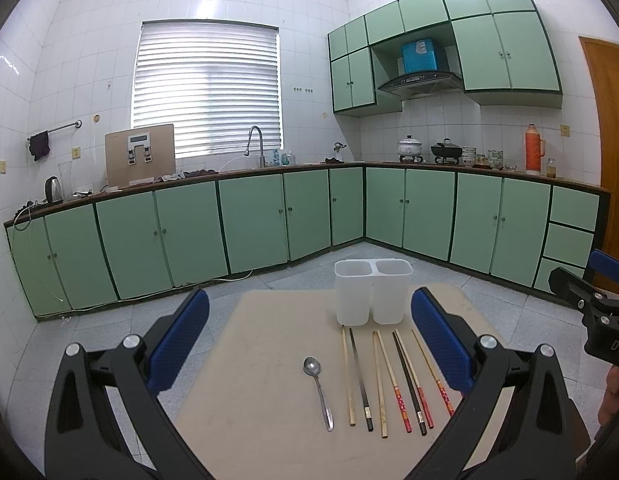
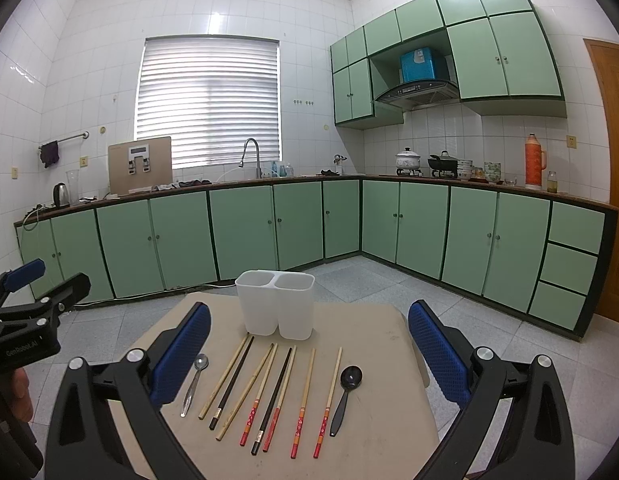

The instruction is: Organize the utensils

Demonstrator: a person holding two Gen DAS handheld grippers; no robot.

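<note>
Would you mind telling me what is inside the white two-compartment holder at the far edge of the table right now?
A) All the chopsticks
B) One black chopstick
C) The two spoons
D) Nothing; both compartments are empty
D: both compartments of the white holder show empty, while the chopsticks, the metal spoon and the black spoon all lie flat on the table in front of it.

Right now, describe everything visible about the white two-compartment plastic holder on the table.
The white two-compartment translucent plastic holder stands upright near the far edge of the beige square table. It looks like two tapered, round-cornered cups joined side by side under one shared rim, with a dividing wall between them. Both compartments appear empty. Only the tabletop touches it. The row of chopsticks lies just in front of it, the nearest tips close to its base but apart from it in the right wrist view. Neither gripper is near it.
</note>
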